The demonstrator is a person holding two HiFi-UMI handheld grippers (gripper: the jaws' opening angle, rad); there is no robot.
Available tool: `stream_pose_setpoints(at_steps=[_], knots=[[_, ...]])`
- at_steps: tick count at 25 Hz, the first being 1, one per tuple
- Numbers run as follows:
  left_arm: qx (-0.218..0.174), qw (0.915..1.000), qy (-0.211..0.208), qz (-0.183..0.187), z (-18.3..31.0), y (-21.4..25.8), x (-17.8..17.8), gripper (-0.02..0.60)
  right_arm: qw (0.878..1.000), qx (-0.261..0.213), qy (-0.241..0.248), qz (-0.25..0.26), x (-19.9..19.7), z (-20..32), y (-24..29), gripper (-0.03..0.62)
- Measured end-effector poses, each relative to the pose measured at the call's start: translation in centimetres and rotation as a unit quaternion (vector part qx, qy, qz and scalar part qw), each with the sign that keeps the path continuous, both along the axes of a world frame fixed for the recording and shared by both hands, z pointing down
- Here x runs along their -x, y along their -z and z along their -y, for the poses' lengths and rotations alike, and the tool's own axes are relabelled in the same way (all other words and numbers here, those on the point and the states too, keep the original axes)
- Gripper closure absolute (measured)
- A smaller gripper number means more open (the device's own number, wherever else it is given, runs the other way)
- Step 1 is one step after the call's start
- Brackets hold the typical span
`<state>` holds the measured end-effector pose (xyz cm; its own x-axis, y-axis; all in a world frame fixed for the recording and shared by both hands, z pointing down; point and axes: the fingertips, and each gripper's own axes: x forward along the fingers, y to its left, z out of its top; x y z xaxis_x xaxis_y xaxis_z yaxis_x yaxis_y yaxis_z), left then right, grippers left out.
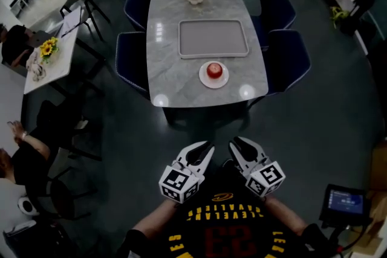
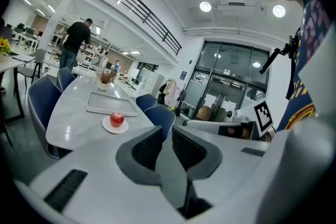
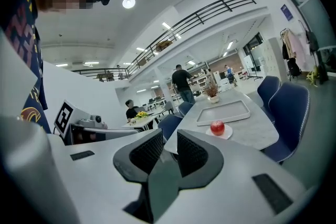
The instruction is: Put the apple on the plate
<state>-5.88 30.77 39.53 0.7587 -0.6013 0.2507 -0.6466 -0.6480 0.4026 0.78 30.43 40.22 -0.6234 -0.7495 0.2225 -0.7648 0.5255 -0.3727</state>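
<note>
Zero steps appear left: the round red apple (image 1: 214,70) sits on the small white plate (image 1: 203,78) just beside the grey rectangular tray (image 1: 213,39); left gripper (image 1: 202,149) and right gripper (image 1: 240,145), far from that tray, hold empty jaws slightly apart.

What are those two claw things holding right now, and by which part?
Nothing is held: left gripper and right gripper are empty; the apple sits on the plate.

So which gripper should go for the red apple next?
Neither clearly: the red apple already sits on the white round plate, and left gripper and right gripper both hang far back, empty.
</note>
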Motion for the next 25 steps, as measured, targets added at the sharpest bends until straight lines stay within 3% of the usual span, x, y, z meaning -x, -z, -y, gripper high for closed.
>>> stream_pose_setpoints(at_steps=[7,19,25], knots=[[0.014,0.9999,0.004,0.005,1.3,-0.4,1.2,0.532,1.000,0.025,0.004,0.004,1.0,0.8,-0.6,0.524],[0.039,0.9976,0.044,0.038,15.3,-3.2,-3.4,0.532,0.998,0.033,0.050,0.022,-3.3,15.9,-2.3,0.525],[0.096,0.9921,0.077,0.024,19.6,-4.8,-5.4,0.532,0.994,0.079,0.058,0.047,-6.3,20.3,-3.8,0.525]])
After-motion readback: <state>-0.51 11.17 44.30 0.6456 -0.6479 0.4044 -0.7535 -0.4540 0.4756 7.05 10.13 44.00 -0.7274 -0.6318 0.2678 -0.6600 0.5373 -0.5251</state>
